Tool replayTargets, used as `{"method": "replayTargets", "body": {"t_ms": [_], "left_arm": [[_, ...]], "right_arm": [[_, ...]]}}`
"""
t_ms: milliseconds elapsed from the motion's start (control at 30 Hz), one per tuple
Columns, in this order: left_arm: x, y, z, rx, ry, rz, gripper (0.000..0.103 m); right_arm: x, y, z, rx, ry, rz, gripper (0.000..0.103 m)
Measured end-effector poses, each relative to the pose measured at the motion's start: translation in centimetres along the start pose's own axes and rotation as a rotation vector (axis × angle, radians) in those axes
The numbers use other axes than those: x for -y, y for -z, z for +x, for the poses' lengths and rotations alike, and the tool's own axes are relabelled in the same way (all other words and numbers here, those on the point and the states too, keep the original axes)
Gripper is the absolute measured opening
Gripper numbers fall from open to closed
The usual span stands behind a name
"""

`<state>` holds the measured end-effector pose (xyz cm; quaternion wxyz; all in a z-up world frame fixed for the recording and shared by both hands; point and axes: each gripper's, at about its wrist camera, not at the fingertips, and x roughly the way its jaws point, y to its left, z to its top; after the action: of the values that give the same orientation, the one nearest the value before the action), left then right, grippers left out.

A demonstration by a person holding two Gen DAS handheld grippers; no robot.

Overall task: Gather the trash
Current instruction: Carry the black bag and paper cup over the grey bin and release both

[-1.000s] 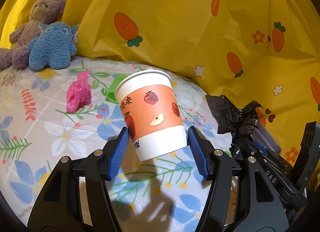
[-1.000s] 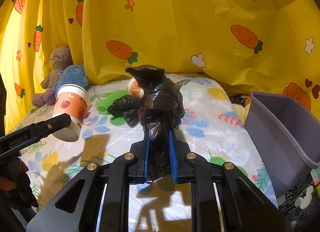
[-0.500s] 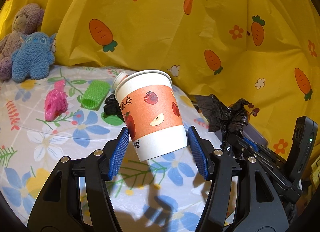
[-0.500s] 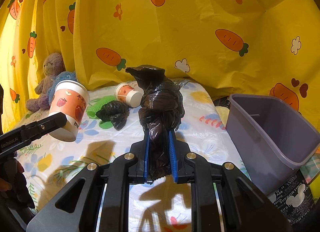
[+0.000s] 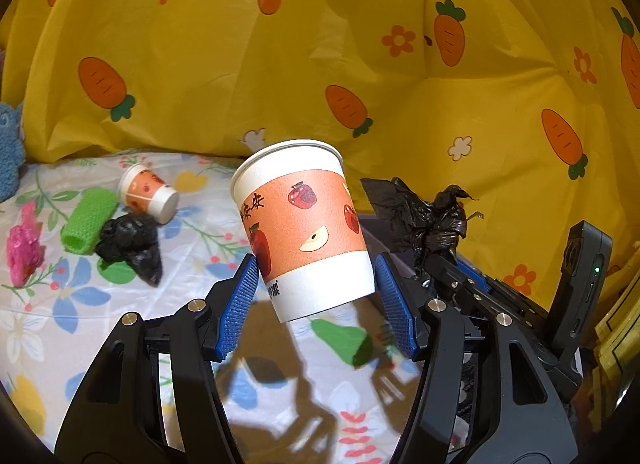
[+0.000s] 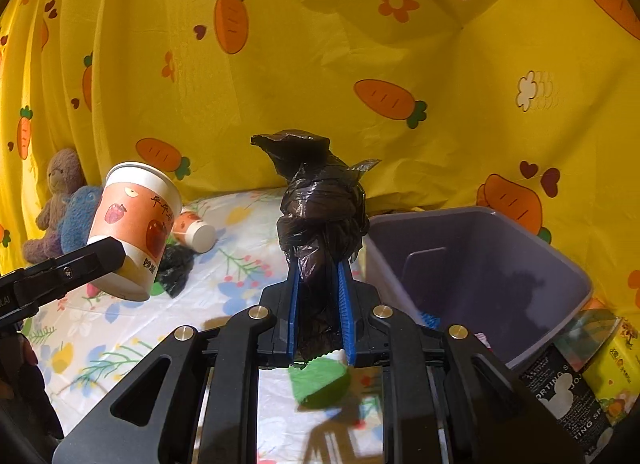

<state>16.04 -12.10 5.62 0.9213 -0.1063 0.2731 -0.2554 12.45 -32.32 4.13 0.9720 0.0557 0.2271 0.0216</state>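
Note:
My left gripper point(image 5: 316, 296) is shut on an orange-banded paper cup point(image 5: 304, 224) with apple pictures and holds it tilted above the bed. The cup also shows in the right wrist view point(image 6: 134, 228). My right gripper point(image 6: 320, 304) is shut on a knotted black plastic bag point(image 6: 320, 208), which shows in the left wrist view point(image 5: 424, 216) too. A purple bin point(image 6: 480, 276) stands open just right of the right gripper. On the bed lie a second paper cup point(image 5: 148, 192), a black bag point(image 5: 128, 240), a green knitted sleeve point(image 5: 90, 214) and pink plastic point(image 5: 24, 248).
A floral sheet point(image 5: 80, 324) covers the bed. A yellow carrot-print curtain point(image 5: 320, 64) hangs behind. Plush toys point(image 6: 64, 204) sit at the far left. Printed boxes point(image 6: 580, 392) stand beside the bin at the right.
Both grippers have swung to the right with their loads. The bin has come closer and larger in the right wrist view. The plush toys have slid out to the left.

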Motion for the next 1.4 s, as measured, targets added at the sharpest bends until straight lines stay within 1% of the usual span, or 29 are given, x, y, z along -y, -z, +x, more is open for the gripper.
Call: {"method": "replayTargets", "body": {"t_ms": [200, 300, 433, 633, 833, 933, 1400], "left_arm": [[4.2, -1.1, 4.9, -0.085, 0.141, 0.037, 0.059], [5.9, -1.3, 7.4, -0.124, 0.189, 0.045, 0.059], [7.3, -1.4, 10.0, -0.168, 0.241, 0.039, 0.059], [8.7, -1.1, 12.7, -0.213, 0.268, 0.053, 0.059], [8.9, -1.1, 14.5, -0.247, 0.284, 0.035, 0.059], [9.0, -1.2, 15.2, -0.262, 0.302, 0.023, 0.059], [9.4, -0.7, 17.4, -0.305, 0.317, 0.007, 0.060]], "right_arm": [[5.0, -1.4, 0.2, 0.016, 0.122, 0.058, 0.019], [7.2, -1.3, 0.7, 0.002, 0.170, 0.088, 0.019], [9.2, -0.9, 1.3, -0.020, 0.211, 0.120, 0.019], [11.0, -0.5, 2.2, -0.048, 0.244, 0.139, 0.019], [11.8, -0.1, 2.7, -0.068, 0.262, 0.148, 0.019], [12.2, 0.1, 3.0, -0.077, 0.267, 0.154, 0.019], [12.8, 0.4, 4.1, -0.100, 0.288, 0.165, 0.019]]}}
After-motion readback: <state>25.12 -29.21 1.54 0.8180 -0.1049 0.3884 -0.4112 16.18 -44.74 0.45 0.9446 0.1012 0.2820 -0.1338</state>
